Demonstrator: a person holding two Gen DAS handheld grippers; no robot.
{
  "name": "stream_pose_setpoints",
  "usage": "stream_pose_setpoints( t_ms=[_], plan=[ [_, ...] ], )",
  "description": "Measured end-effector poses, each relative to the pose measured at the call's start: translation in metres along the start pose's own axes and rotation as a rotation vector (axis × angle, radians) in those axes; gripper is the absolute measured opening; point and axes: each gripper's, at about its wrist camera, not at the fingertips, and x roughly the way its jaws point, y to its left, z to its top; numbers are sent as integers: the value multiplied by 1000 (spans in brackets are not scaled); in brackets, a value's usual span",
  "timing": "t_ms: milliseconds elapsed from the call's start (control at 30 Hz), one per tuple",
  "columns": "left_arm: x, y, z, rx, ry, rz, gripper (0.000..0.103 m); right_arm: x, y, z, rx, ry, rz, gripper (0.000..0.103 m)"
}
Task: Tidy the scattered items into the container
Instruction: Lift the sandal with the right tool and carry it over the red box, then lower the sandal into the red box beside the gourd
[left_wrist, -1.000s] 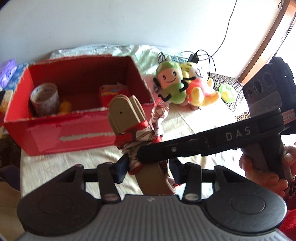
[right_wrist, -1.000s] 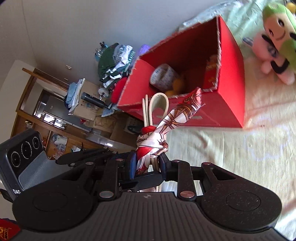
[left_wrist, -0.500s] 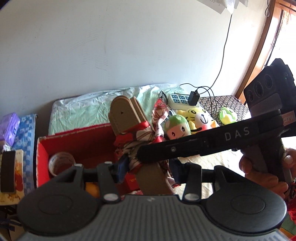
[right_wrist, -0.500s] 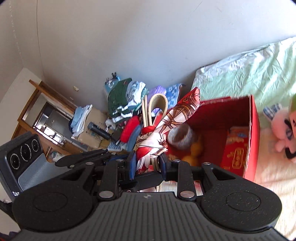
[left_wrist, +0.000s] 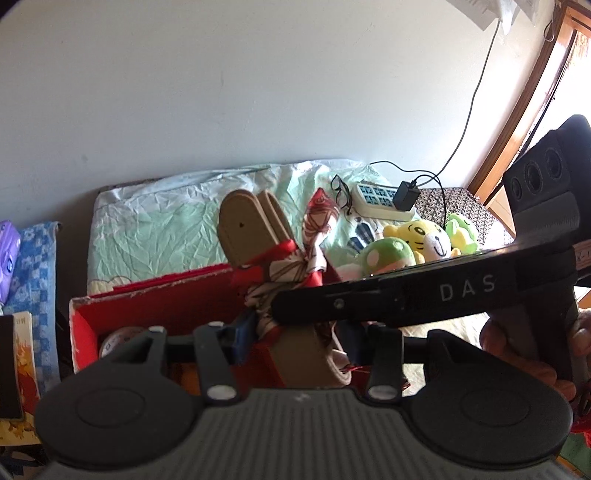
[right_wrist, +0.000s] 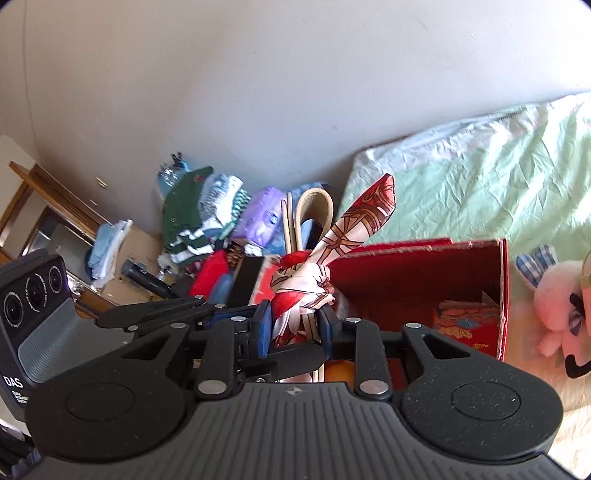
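Note:
A bundle of tan slippers (left_wrist: 243, 232) tied with a red and white scarf (left_wrist: 317, 221) is held up over the near wall of the red cardboard box (left_wrist: 155, 295). My left gripper (left_wrist: 295, 336) is shut on the bundle's lower part. My right gripper (right_wrist: 295, 325) is shut on the scarf knot (right_wrist: 299, 291), and the scarf's tail (right_wrist: 362, 218) stands up beside the slipper loop (right_wrist: 314, 206). One of its black fingers (left_wrist: 369, 302) crosses the left wrist view. The box (right_wrist: 424, 273) lies just beyond the bundle and holds a red packet (right_wrist: 465, 321) and a paper cup (left_wrist: 116, 338).
Plush toys (left_wrist: 410, 243) lie on the bed right of the box, with a pink one (right_wrist: 557, 306) close to its wall. A power strip with charger (left_wrist: 384, 195) and glasses (left_wrist: 341, 186) sit behind them. Piled clothes (right_wrist: 199, 218) and books (left_wrist: 22, 354) stand left of the box.
Both grippers have lifted the bundle and carried it toward the box. The box has dropped low in both views, and the bundle now stands over its near wall.

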Motion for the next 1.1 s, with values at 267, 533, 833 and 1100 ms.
stream_pose_setpoints(
  t_ms=[267, 533, 833, 1100],
  plan=[
    [39, 26, -25, -38, 99, -20, 46, 40, -16, -13, 35, 84, -73, 29],
    [75, 42, -41, -68, 186, -15, 46, 73, -30, -19, 8, 186, -122, 29],
    [109, 55, -47, -85, 281, 29, 46, 104, -45, -21, 37, 261, -150, 29],
    [128, 48, -51, -51, 372, 52, 46, 117, -61, -33, 97, 303, -171, 29]
  ],
)
